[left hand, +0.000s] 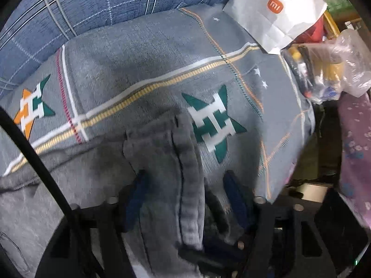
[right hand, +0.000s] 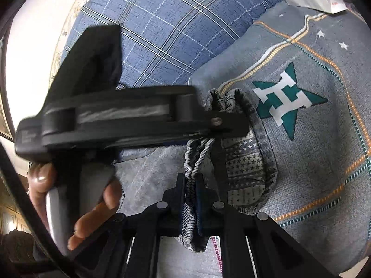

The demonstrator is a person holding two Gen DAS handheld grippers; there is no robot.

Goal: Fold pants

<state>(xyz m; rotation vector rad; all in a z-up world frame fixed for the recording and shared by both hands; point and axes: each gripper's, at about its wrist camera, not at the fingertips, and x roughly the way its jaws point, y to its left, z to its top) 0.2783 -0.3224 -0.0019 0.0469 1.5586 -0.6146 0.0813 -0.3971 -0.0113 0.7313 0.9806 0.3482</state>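
From the right wrist camera I see my right gripper [right hand: 193, 199] closed tight on the ribbed elastic waistband of the grey knit pants [right hand: 243, 166], the bunched band pinched between its blue-faced pads [right hand: 200, 208] and trailing out below them. Beyond it the waistband gapes into a loop, showing a star-printed inner lining. The left gripper [right hand: 231, 125] crosses this view from the left as a blurred black body, held by the person's hand [right hand: 76, 199] around its pale handle; its tip meets the far side of the same waistband. From the left wrist camera, the left gripper's [left hand: 187, 199] blue pads [left hand: 234, 197] stand partly apart with a thick fold of the grey pants [left hand: 167, 173] running up between them; motion blur keeps me from telling whether the pads actually press on the cloth. The pants lie on a grey bedcover [left hand: 139, 69] printed with green-and-white stars and yellow-white stripes. Far behind it sits a blue plaid pillow [left hand: 104, 7]. At the far right lie a white paper bag with an orange logo [left hand: 276, 9] and a clear plastic bag of small items [left hand: 329, 69], touching each other, with purple flowered cloth [left hand: 354, 139] at the right edge.
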